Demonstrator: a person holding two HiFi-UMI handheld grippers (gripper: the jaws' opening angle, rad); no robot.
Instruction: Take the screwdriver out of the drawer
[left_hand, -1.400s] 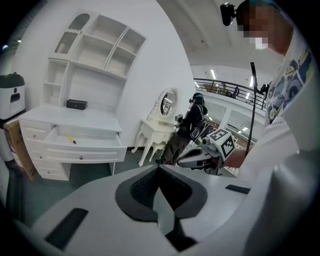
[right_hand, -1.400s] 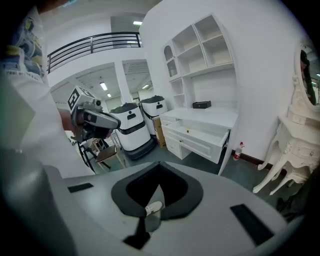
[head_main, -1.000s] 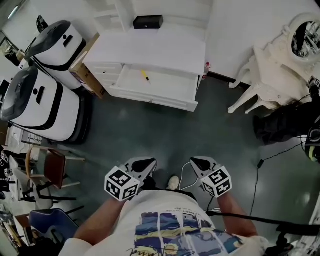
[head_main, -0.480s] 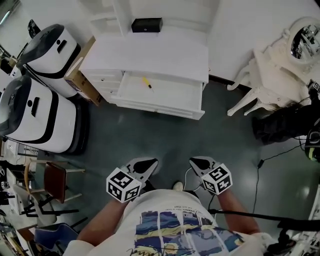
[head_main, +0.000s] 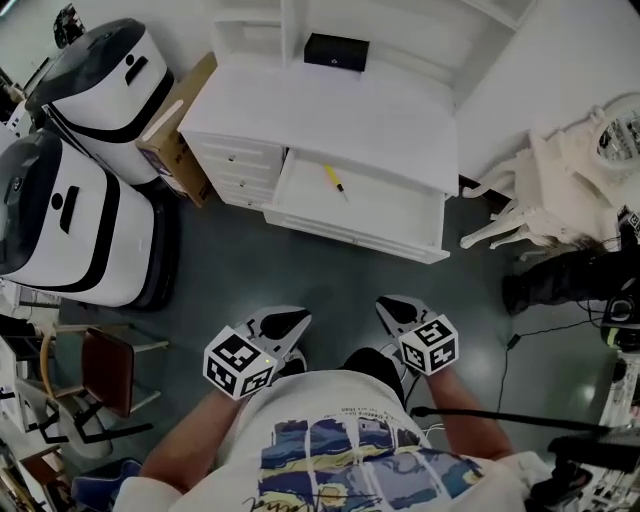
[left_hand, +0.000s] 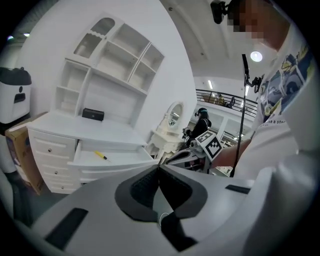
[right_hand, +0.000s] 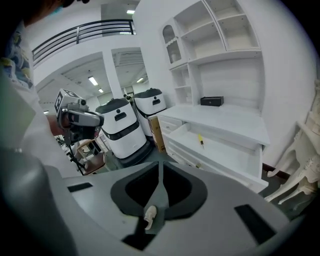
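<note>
White table (head_main: 330, 115) at 12 o'clock, drawer (head_main: 400, 215) open; yellow-handled screwdriver (head_main: 334, 179) lies inside. Your left gripper (head_main: 283, 324) at 7, right gripper (head_main: 398, 312) at 5: jaws together, nothing held, well apart from drawer.

The drawer (head_main: 390, 210) looks like smooth, matt white-painted wood, the floor (head_main: 300, 268) is glossy dark grey, and the box (head_main: 178, 112) is plain brown cardboard.
</note>
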